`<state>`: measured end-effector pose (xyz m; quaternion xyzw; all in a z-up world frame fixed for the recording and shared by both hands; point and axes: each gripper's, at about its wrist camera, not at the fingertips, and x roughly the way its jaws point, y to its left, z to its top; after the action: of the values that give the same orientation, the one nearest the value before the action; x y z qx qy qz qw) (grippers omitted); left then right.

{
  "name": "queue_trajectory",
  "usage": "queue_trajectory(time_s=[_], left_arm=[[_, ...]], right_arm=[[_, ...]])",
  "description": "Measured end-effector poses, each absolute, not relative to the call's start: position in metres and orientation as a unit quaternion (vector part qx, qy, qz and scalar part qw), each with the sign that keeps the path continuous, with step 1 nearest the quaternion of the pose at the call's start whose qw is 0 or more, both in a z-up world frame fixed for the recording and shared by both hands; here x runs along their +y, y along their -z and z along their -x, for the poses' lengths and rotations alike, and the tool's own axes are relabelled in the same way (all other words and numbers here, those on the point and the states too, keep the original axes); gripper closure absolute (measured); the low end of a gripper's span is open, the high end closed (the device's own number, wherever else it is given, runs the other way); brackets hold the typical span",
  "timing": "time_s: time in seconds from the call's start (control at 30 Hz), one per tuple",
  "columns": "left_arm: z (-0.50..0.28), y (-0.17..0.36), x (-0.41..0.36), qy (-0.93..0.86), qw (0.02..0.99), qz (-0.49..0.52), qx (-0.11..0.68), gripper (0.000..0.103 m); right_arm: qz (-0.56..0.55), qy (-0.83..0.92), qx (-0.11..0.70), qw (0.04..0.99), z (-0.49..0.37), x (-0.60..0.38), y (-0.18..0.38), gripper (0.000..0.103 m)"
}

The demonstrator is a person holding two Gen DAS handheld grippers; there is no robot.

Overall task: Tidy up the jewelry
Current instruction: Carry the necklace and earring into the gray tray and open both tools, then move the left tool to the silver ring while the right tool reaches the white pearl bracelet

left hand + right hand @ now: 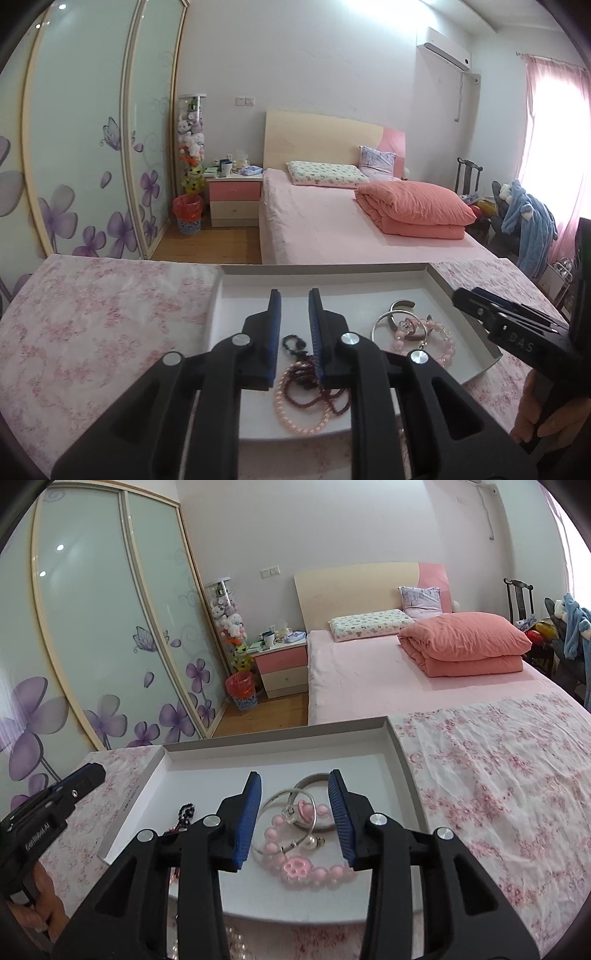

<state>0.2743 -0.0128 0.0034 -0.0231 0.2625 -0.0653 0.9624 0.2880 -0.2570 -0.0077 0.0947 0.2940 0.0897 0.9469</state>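
Both grippers over the grey tray [400, 760] on the floral cloth [498, 782]. Left gripper [294, 295] jaws apart, nothing held, above dark bead strands [306, 384]. Right gripper [294, 777] jaws apart over pink bead bracelet [295, 864] & silver bangles [291, 801], not gripping.

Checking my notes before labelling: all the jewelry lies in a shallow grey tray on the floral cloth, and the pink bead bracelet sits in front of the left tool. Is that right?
Not quite: the pink bead bracelet sits in front of the right tool, as the right wrist view shows. The shallow grey tray on the floral cloth is correct.
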Motion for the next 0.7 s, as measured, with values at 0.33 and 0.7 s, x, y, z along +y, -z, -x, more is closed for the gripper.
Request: queue_trajectory(time_s=[0.33,0.7], left_arm=[[-0.22,-0.001,0.014,0.052,0.961,0.023,0.269,0.067],[-0.189,0.009,0.033,0.039,0.957,0.022,0.287,0.055]], right_arm=[[-0.054,-0.14,0.378,0.914,-0.24,-0.236,0.034,0.079],[-0.013,-0.135,0.444,0.886,-0.232,-0.201,0.07,0.079]])
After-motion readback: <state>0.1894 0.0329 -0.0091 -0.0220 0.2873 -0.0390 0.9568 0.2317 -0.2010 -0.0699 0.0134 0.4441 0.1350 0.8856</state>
